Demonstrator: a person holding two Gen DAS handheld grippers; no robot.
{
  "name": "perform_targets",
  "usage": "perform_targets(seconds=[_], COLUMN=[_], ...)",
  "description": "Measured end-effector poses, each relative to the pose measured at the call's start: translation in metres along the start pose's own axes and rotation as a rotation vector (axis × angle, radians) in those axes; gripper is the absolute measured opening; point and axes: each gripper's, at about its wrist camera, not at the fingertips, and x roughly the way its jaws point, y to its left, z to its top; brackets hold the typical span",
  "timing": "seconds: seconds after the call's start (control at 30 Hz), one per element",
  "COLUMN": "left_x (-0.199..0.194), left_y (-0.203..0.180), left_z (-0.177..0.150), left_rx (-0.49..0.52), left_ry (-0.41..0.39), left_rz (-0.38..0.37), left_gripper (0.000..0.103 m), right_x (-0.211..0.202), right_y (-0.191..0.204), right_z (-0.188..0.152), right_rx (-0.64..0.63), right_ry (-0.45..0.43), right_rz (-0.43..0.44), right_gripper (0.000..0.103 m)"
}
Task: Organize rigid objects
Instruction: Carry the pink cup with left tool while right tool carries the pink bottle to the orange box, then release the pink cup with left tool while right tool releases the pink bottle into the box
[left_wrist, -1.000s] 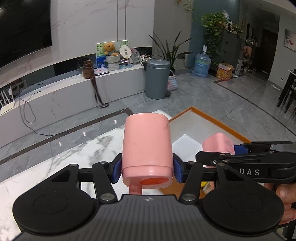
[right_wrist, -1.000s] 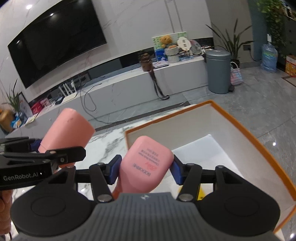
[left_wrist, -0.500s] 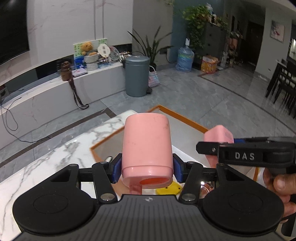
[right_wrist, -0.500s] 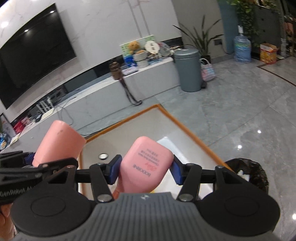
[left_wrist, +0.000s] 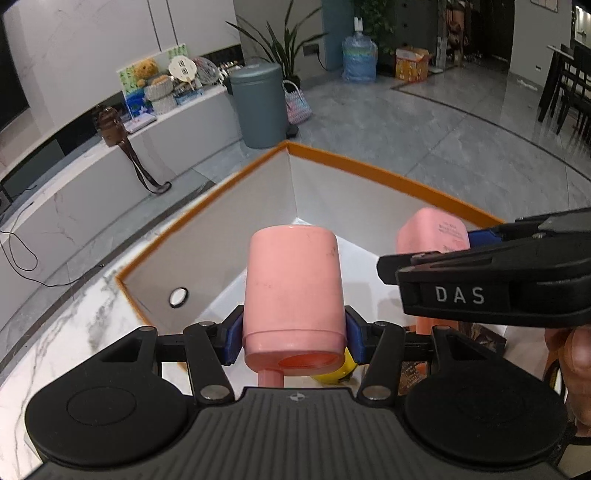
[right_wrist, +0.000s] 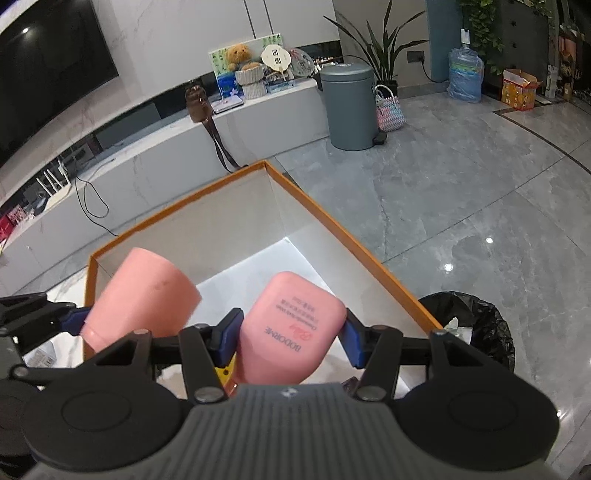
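The left claw (left_wrist: 293, 332) is clamped on a pink cup (left_wrist: 293, 291), held above the open orange-rimmed box (left_wrist: 369, 168) that sits on the marble surface (left_wrist: 55, 332). Just beside it, the right claw (right_wrist: 291, 338) grips a pink bottle (right_wrist: 291, 328) with printed lettering, also over the box. A yellow object (left_wrist: 338, 373) lies in the box under the cup. A small round disc (left_wrist: 178, 296) rests on the box floor near the left wall.

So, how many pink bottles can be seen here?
2. One pink bottle is clamped in the left gripper; the other, labelled bottle is in the right gripper. Both are above the orange-rimmed box. More may be hidden.
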Motion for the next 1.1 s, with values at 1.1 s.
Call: perform_targets(seconds=[1.1], left_x=[0.028], left_y=[-0.022], left_z=[-0.002], left_rx=[0.08], left_ry=[0.12], left_rz=[0.04], left_gripper=[0.069], right_x=[0.039], right_y=[0.007], right_z=[0.009], right_rx=[0.004], right_ry=[0.126], right_rz=[-0.047], right_gripper=[0.068])
